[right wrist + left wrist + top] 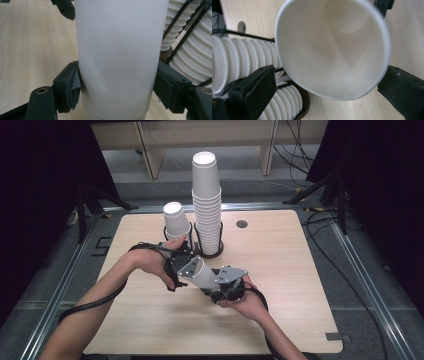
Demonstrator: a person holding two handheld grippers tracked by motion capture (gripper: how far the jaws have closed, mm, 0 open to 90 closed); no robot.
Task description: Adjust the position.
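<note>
A white paper cup (202, 274) lies tilted between my two grippers above the wooden table (290, 290). My right gripper (214, 282) is shut on the cup's lower body; in the right gripper view its pads (67, 86) press and dent both sides of the cup (117, 55). My left gripper (190, 269) is at the cup's mouth. In the left gripper view the cup's open rim (332, 50) faces the camera, and the jaws of the left gripper (329, 91) stand wide on either side of it, open.
A tall stack of white cups (206, 205) stands in a black wire holder (210, 251) just behind the grippers, with a shorter stack (176, 222) to its left. A small round hole (242, 224) lies in the tabletop at the back. Cables trail across the floor beyond.
</note>
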